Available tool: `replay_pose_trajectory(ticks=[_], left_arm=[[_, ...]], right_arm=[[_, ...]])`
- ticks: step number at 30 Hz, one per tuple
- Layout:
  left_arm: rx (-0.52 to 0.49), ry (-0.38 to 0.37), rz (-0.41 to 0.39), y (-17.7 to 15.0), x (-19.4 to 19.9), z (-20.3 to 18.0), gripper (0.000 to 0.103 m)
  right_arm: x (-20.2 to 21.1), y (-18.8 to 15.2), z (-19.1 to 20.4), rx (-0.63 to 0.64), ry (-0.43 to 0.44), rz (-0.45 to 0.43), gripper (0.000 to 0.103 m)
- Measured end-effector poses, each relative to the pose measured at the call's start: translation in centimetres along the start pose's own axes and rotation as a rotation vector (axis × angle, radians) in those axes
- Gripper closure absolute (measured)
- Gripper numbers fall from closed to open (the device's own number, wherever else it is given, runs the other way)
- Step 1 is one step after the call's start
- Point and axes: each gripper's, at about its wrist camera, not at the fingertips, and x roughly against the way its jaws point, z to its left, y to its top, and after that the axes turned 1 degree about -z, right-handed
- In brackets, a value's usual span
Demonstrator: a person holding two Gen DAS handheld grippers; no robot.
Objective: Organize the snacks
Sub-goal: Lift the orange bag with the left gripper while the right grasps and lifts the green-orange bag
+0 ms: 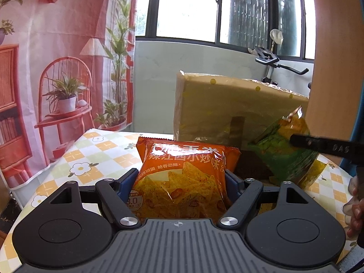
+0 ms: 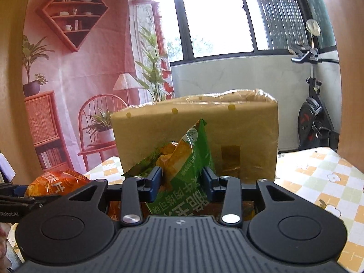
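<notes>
Both grippers loaded. Left gripper [image 1: 182, 182] is clamped on the orange foil chip bag w/ white Chinese print [image 1: 182, 177], blue pads pressing its two side edges, bag upright and lifted off the checked floral tabletop [image 1: 86, 157]. Right gripper [image 2: 182, 179] is pinched narrow on the green-and-yellow crinkly snack bag [image 2: 188, 159], which is squeezed at mid-body so the top corner flares up toward 12 o'clock. In left wrist view that green bag [image 1: 286, 150] sits at ~2 o'clock of the orange one, close but can't tell if touching. Tan paper-wrapped box w/ yellow dots [image 2: 198, 136] stands directly behind both at 12 o'clock, near; probably the drop target, though opening not visible. Handling, my read: both bags light, air-puffed, soft, film slippery; contents are brittle chips, so hard squeeze = crushed product, maybe popped seal. Bags deform under the pads, so grip isn't rigid, expect sag/rotation when tilted. Best hold imo: crimped seam or side edge, not the puffy centre. Orange grip looks ok on that count; green grip is mid-belly, more crush risk. Move slow, keep them apart so film doesn't snag.
</notes>
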Motion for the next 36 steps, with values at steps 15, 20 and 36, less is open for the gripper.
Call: replay_pose_trajectory(ticks=[15, 20, 36], left_arm=[[0.014, -0.008, 0.040, -0.3, -0.3, 0.8, 0.023], [0.022, -0.008, 0.047, -0.3, -0.4, 1.0, 0.023], [0.026, -0.011, 0.056, -0.3, -0.6, 0.8, 0.023]], right_arm=[[-3.4, -2.8, 1.0, 0.072, -0.044, 0.193, 0.024], [-3.9, -3.5, 2.5, 0.185, -0.072, 0.217, 0.021], [-3.9, -4.5, 3.7, 0.320, -0.097, 0.237, 0.015]])
